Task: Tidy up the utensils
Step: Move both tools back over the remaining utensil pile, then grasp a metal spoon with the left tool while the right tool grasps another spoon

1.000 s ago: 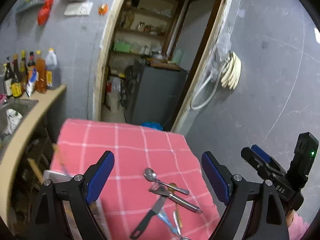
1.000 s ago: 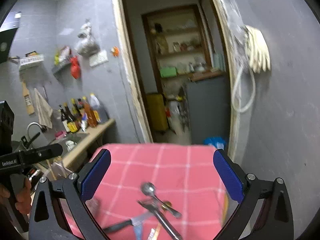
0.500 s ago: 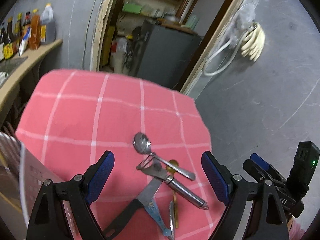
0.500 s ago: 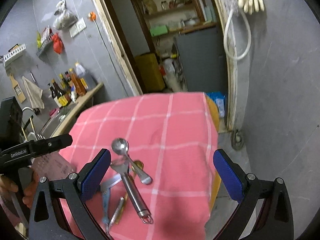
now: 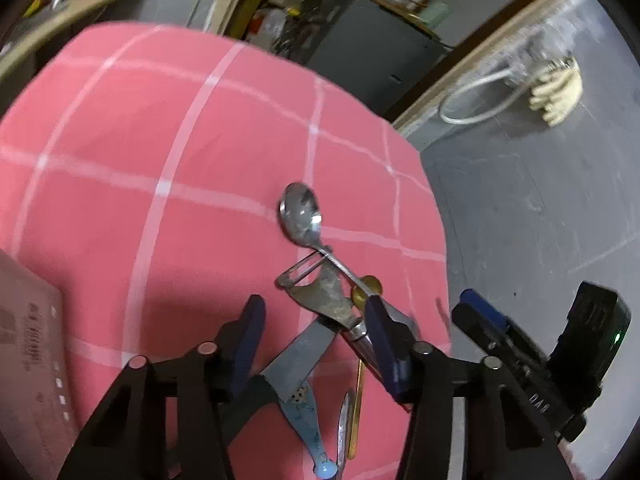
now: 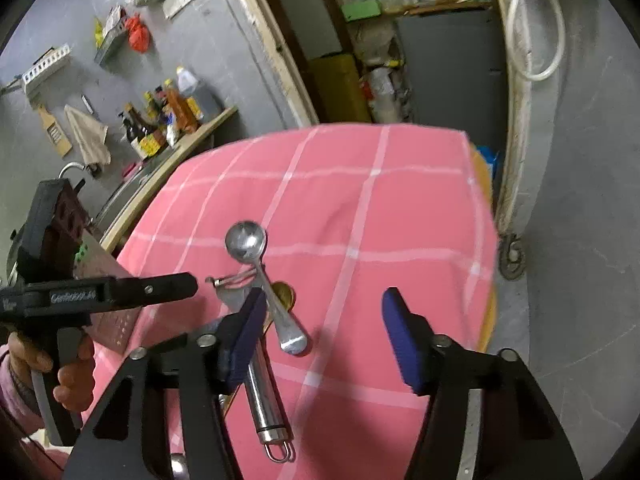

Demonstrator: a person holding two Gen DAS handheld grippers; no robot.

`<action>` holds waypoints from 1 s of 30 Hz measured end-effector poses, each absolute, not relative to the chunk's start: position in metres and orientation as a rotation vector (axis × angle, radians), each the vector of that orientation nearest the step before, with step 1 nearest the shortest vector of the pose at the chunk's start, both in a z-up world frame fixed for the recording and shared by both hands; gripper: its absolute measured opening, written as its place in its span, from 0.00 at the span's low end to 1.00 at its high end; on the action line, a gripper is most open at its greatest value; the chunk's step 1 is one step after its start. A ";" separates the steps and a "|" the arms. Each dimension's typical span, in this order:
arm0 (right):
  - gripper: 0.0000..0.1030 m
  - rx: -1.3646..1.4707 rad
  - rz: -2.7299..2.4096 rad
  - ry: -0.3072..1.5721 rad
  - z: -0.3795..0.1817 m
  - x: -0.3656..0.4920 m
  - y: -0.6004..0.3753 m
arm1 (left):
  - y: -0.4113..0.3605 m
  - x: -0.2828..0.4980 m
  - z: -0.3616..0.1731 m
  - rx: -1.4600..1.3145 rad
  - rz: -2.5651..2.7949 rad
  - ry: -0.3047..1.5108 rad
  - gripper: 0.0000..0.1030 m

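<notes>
A: Hovering over the pile now, both tools. Left gripper (image 5: 316,340) has just been closing and stands about half spread; the knife (image 5: 298,364) blade runs up between its fingers, no pad pressing on it that I can see. Pile sits near the right edge of the pink checked cloth (image 5: 120,160).

B: And the right gripper (image 6: 324,332)?

A: Also just been closing, also half spread, nothing pinched. Its left finger (image 6: 244,340) overlaps the peeler (image 6: 264,392) in the picture (above it or touching, cannot tell from this angle). Only bare cloth lies in the gap between the fingers.

B: Which piece is freest?

A: The spoon (image 6: 260,276). Bowl points away toward the doorway side, handle runs back toward the grippers and ends just inside the right tool's left finger. It lies across the peeler's head, so it is on top.

B: Long axis against the fingers?

A: Roughly along the right tool's pointing line, so the fingers would close across the handle. My judgement: the right tool is nearer the handle end, needing a small shift to its left. The left tool is better placed for the knife, whose handle disappears under its frame.

B: Destination?

A: A perforated tray (image 5: 28,380) edge shows at the left; probably that.
</notes>
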State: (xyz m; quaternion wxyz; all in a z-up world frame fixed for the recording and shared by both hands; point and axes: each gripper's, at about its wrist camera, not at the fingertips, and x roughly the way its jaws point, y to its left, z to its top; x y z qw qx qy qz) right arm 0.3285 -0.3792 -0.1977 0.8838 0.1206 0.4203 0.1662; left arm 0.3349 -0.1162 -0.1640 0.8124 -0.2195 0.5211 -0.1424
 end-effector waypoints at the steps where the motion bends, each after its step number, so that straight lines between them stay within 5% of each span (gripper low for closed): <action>1: 0.46 0.253 0.354 0.883 -0.201 0.330 -0.378 | -0.115 0.336 -0.167 -0.485 -0.301 1.120 0.43; 9: 0.45 0.238 0.402 0.896 -0.208 0.351 -0.374 | -0.108 0.347 -0.191 -0.591 -0.269 1.162 0.29; 17: 0.36 0.247 0.532 0.935 -0.219 0.393 -0.360 | -0.106 0.352 -0.195 -0.657 -0.272 1.139 0.28; 21: 0.35 0.232 0.558 0.952 -0.224 0.404 -0.350 | -0.108 0.356 -0.198 -0.660 -0.250 1.149 0.12; 30: 0.35 0.229 0.566 0.950 -0.225 0.409 -0.343 | -0.105 0.353 -0.200 -0.714 -0.236 1.156 0.10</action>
